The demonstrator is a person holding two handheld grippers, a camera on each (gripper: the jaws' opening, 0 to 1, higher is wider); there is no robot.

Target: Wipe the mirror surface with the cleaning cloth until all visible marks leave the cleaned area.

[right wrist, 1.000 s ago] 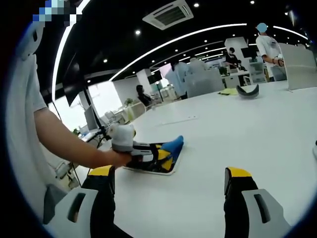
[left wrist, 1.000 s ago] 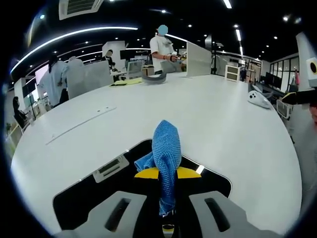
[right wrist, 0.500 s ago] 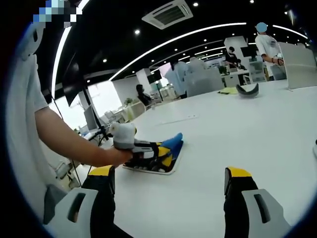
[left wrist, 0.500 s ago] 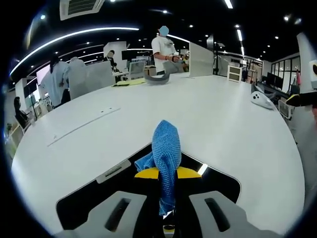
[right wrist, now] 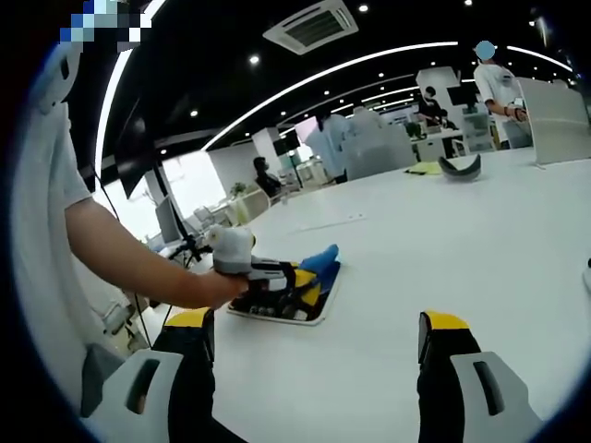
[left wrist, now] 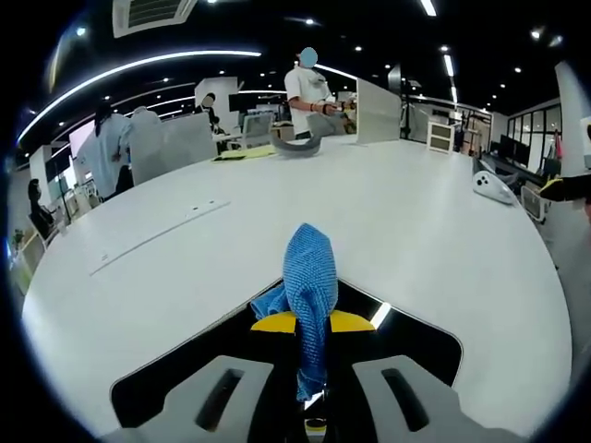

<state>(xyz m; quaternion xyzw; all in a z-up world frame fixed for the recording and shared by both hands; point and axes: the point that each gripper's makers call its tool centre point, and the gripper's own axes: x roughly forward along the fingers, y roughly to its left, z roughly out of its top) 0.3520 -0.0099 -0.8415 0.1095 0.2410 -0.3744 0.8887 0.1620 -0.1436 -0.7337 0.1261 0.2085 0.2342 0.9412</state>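
Looked like an open-plan office. Big white table [left wrist: 434,231], ceiling light strips [right wrist: 323,78], an air vent [right wrist: 312,28], people at desks [left wrist: 231,138] behind.

left gripper [right wrist: 277,288] with blue cloth [left wrist: 309,281] sliding along the mirror [left wrist: 416,343], more dark glass showing at lower right of the left gripper view, mirror's near corner shifting from center toward lower right, cloth edging slightly leftward in the right gripper view
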